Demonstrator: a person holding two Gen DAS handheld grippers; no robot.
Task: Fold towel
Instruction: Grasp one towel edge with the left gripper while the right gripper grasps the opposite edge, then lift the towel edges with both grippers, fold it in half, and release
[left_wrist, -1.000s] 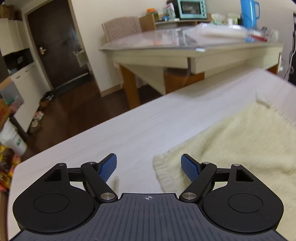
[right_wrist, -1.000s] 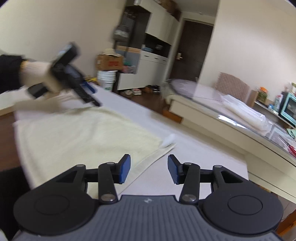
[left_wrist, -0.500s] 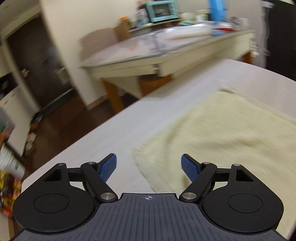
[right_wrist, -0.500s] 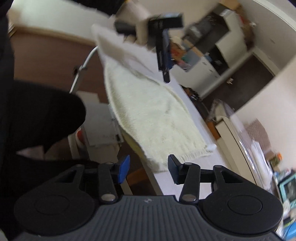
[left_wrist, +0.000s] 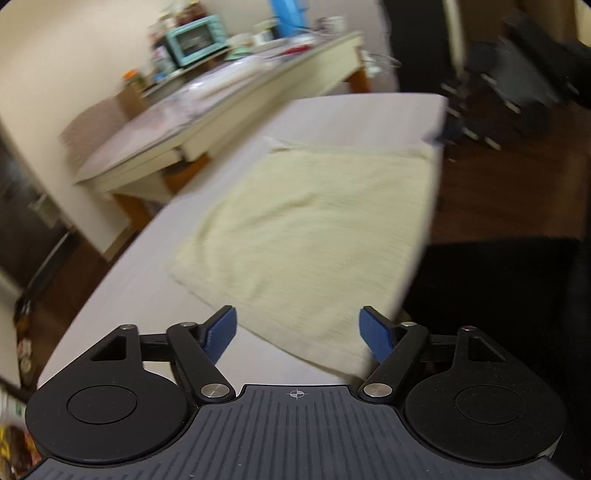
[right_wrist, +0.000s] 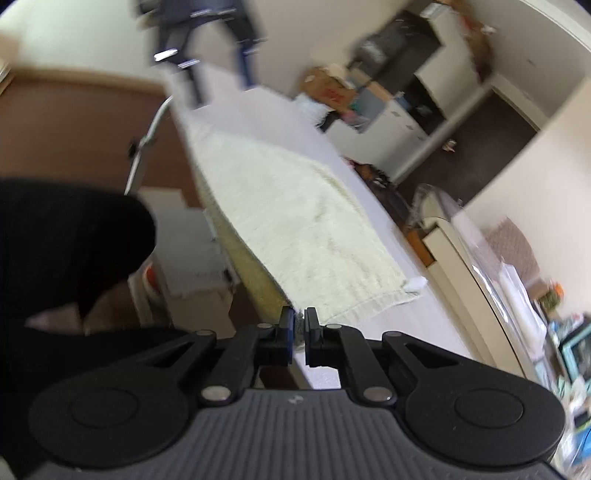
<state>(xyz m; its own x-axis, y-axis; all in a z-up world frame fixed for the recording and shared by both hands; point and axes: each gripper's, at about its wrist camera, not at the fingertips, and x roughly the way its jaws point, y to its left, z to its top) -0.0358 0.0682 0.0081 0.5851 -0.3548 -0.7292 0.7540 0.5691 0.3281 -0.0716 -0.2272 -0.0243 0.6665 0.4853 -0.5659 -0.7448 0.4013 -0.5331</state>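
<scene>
A pale yellow towel (left_wrist: 314, 229) lies spread flat on the white table (left_wrist: 147, 288), one long edge hanging over the table's near side. My left gripper (left_wrist: 297, 328) is open and empty, hovering over the towel's near corner. In the right wrist view the same towel (right_wrist: 295, 221) stretches away along the table (right_wrist: 369, 325). My right gripper (right_wrist: 299, 325) has closed on the towel's near corner at the table edge. The left gripper (right_wrist: 207, 40) shows as a dark blur at the far end.
A second table (left_wrist: 207, 122) with a glass top, a teal toaster oven (left_wrist: 195, 44) and a blue jug stands beyond. Chairs (left_wrist: 517, 85) stand on the dark wood floor at right. White cabinets (right_wrist: 388, 122) and boxes lie past the table's far end.
My right gripper went from open to shut on the towel's near corner. My left gripper swung right along the table, staying open, so the whole towel came into its view.
</scene>
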